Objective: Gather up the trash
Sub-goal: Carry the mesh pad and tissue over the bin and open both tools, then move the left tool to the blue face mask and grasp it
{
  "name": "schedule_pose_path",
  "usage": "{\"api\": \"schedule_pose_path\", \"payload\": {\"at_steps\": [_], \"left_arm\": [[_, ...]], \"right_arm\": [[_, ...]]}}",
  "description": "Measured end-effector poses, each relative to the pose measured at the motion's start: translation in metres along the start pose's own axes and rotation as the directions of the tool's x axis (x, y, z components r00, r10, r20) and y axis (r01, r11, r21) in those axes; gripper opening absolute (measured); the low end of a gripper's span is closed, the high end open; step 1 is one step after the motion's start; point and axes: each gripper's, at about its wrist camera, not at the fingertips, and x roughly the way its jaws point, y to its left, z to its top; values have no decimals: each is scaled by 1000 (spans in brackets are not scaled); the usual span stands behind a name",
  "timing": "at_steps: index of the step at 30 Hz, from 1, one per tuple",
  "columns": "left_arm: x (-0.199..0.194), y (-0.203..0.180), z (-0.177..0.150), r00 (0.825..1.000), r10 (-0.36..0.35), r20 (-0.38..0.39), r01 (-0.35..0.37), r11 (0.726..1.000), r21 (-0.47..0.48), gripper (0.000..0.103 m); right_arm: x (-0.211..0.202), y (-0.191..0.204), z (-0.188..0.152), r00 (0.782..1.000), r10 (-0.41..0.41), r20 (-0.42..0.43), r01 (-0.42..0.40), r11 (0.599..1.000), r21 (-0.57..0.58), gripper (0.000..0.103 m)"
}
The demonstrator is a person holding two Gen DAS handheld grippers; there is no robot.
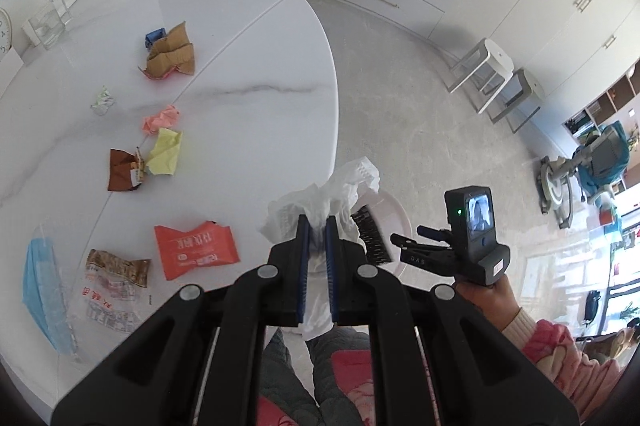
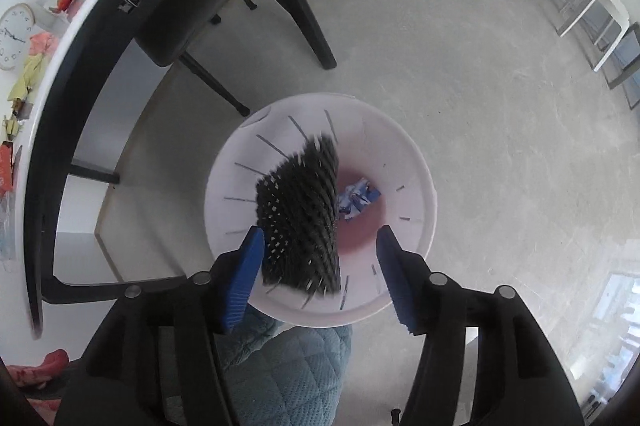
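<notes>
My left gripper (image 1: 317, 226) is shut on a crumpled white tissue (image 1: 344, 186), held just past the table's edge above the white bin (image 1: 396, 214). My right gripper (image 2: 320, 246) is open above the white bin (image 2: 416, 186) on the floor. A black foam net (image 2: 300, 218) is blurred between its open fingers, over the bin's mouth; it also shows in the left wrist view (image 1: 372, 234). A crumpled blue wrapper (image 2: 358, 198) lies in the bin. The right gripper (image 1: 416, 238) shows in the left wrist view.
On the white marble table (image 1: 248, 130) lie a red packet (image 1: 194, 248), brown snack wrapper (image 1: 116, 262), blue face mask (image 1: 40, 290), yellow paper (image 1: 164, 158), pink paper (image 1: 162, 118) and brown cardboard (image 1: 172, 54). A dark chair (image 2: 192, 22) stands under the table.
</notes>
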Motion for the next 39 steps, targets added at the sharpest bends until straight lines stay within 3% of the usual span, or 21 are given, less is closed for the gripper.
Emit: {"api": "schedule_pose_path", "payload": {"at_steps": [2, 11, 13, 15, 16, 18, 21, 25, 27, 29, 32, 39], "left_arm": [[6, -7, -1, 1000, -7, -18, 7, 1000, 8, 8], [46, -55, 2, 996, -53, -70, 60, 992, 112, 8], [56, -69, 2, 996, -48, -76, 58, 988, 140, 18], [66, -79, 1, 995, -26, -96, 42, 985, 167, 64], [69, -84, 1, 996, 4, -92, 12, 985, 172, 71], [68, -88, 0, 997, 18, -79, -4, 985, 174, 79], [60, -86, 3, 998, 35, -53, -27, 989, 148, 80], [25, -64, 10, 994, 108, 17, -109, 991, 74, 80], [3, -51, 11, 987, 153, 56, -155, 987, 40, 82], [-27, -33, 8, 973, 202, 108, -202, 979, -11, 96], [-67, -3, -5, 938, 302, 171, -289, 952, -97, 96], [-123, 95, -61, 873, 475, 113, -415, 843, -342, 96]], "right_arm": [[-16, -5, 2, 1000, -7, 28, 6, 1000, 14, 73], [-129, -20, 18, 974, -70, 217, 68, 998, 18, 89], [-152, -23, 23, 963, -74, 260, 72, 997, 20, 92], [-170, -25, 27, 950, -75, 303, 73, 997, 18, 94], [-175, -27, 29, 947, -73, 312, 71, 997, 16, 94], [-182, -27, 29, 943, -70, 324, 72, 997, 7, 94], [-187, -26, 33, 942, -58, 331, 65, 998, -12, 94], [-195, -13, 43, 942, -19, 335, 41, 997, -60, 94], [-201, -2, 47, 943, 2, 332, 30, 995, -93, 94], [-209, 18, 53, 940, 39, 339, 14, 988, -154, 99], [-219, 51, 62, 932, 94, 349, -6, 970, -245, 100], [-223, 153, 70, 928, 227, 295, -58, 871, -488, 100]]}}
